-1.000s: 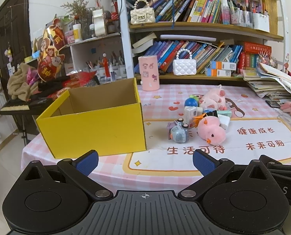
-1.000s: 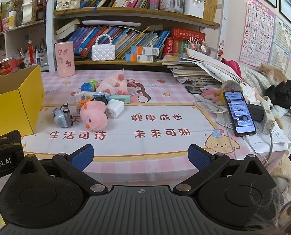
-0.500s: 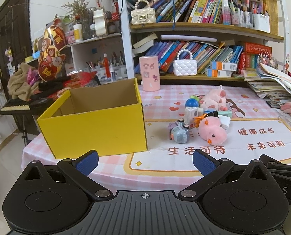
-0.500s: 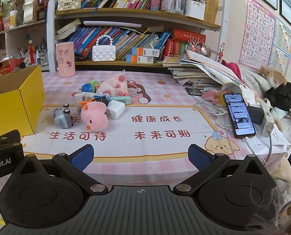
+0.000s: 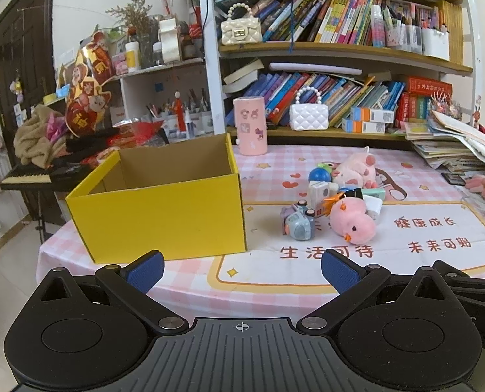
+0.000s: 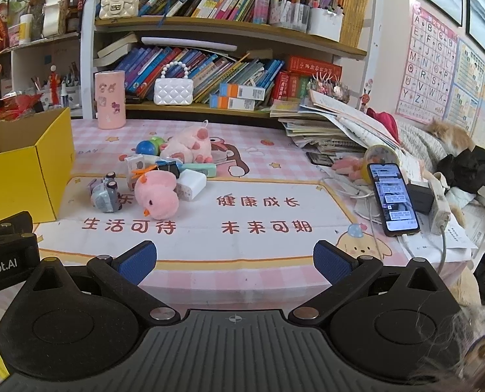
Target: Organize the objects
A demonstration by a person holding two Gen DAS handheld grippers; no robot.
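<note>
I see both my claws, left (image 5: 240, 266) and right (image 6: 234, 258), spread and holding nothing; the yellow box (image 5: 164, 215) looks bare inside, toys (image 5: 333, 202) beside it.

— What is showing of the left gripper (image 5: 240, 266)?
— Black linkage arms are carrying blue textured fingertips (image 5: 144, 267), silver screws are sitting at the pivots, and a ribbed grey base is bearing a crosshair mark.
— And the right gripper (image 6: 234, 258)?
— The same build; beside its left fingertip, a black housing is displaying white "Robot.AI" lettering.
</note>
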